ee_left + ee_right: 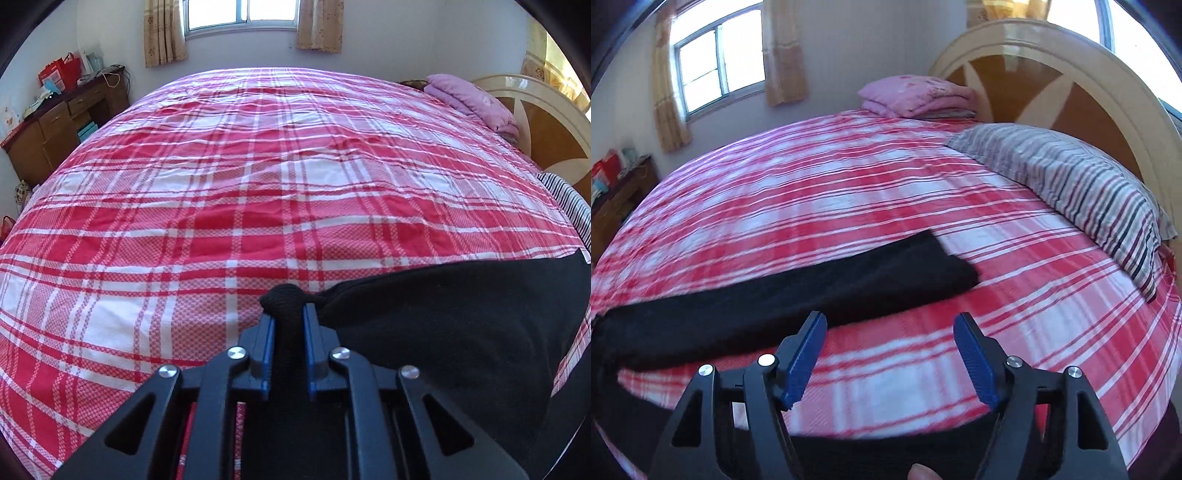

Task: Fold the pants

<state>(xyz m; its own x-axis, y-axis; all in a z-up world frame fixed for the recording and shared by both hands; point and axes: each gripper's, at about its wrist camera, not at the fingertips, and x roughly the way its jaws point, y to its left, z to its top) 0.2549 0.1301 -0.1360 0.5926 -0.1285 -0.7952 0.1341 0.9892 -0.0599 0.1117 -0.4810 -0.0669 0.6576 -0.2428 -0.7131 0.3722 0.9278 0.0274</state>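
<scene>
Left gripper (289,321) pinching bunched corner of black pants (461,325); pants lie near front edge of plaid bed (221,184). Right gripper (890,352) spread, above bedspread. No legible writing.

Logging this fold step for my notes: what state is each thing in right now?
left gripper: shut on the black pants
right gripper: open, holding nothing
black pants: partly lifted, one leg flat on the bed
plaid bedsheet: spread, lightly wrinkled
pink blanket: folded
</scene>
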